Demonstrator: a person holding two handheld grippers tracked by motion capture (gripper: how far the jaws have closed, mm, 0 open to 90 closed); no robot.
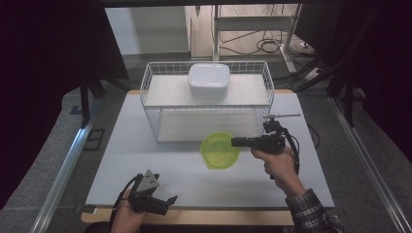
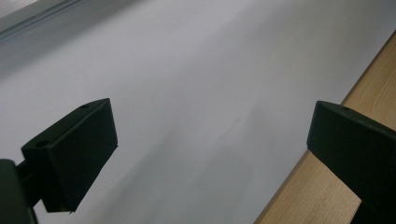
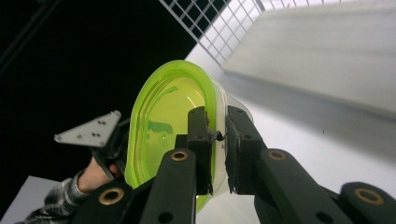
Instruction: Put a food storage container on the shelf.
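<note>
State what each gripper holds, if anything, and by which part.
The right gripper is shut on the rim of the green-lidded container. The left gripper holds nothing; its jaws stand open.

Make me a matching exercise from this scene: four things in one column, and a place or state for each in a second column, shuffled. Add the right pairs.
Things
1. green-lidded container
2. white lidded box
3. left gripper
4. wire rack

Places or states
A. jaws wide apart, nothing between them, near the table's front edge
B. stands at the far side of the table
C. clamped at its rim by the right gripper
D. sits on the upper shelf

Pairs: 1-C, 2-D, 3-A, 4-B
</note>
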